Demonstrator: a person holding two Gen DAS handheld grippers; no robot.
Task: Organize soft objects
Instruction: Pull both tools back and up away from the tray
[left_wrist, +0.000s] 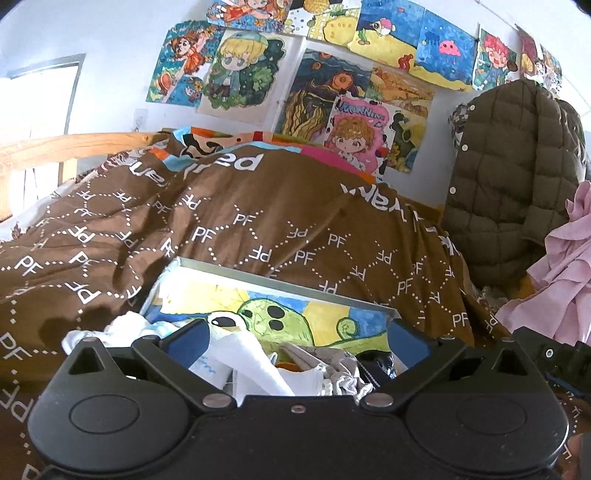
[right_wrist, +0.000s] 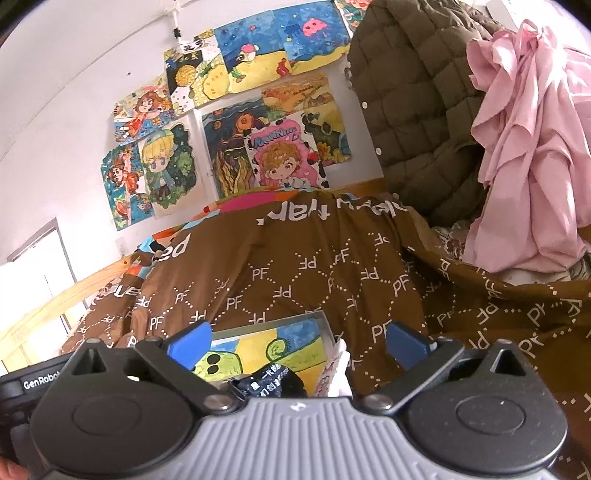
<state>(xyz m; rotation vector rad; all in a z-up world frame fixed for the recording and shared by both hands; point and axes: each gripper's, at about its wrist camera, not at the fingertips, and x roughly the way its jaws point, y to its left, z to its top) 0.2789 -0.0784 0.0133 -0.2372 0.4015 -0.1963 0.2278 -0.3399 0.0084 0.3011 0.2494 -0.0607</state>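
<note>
Left gripper (left_wrist: 297, 341): jaws spread wide, nothing clamped. Below and between them, a heap of soft items: white socks (left_wrist: 255, 363) and a grey cloth (left_wrist: 341, 373), lying in a box (left_wrist: 288, 286) with a colourful painted lid. Right gripper (right_wrist: 297, 338): jaws equally wide apart, empty, above a dark printed sock (right_wrist: 271, 380) in the same box. Beyond, a brown PF-patterned quilt (right_wrist: 295, 266) over the bed; to the right, a pink garment (right_wrist: 532, 147) and an olive padded jacket (left_wrist: 506, 177).

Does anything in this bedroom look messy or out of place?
Yes. A box with a painted lid sits on the rumpled brown bedcover, with socks and small clothes jumbled in it. A crumpled pink garment is heaped against the olive quilted jacket.
</note>
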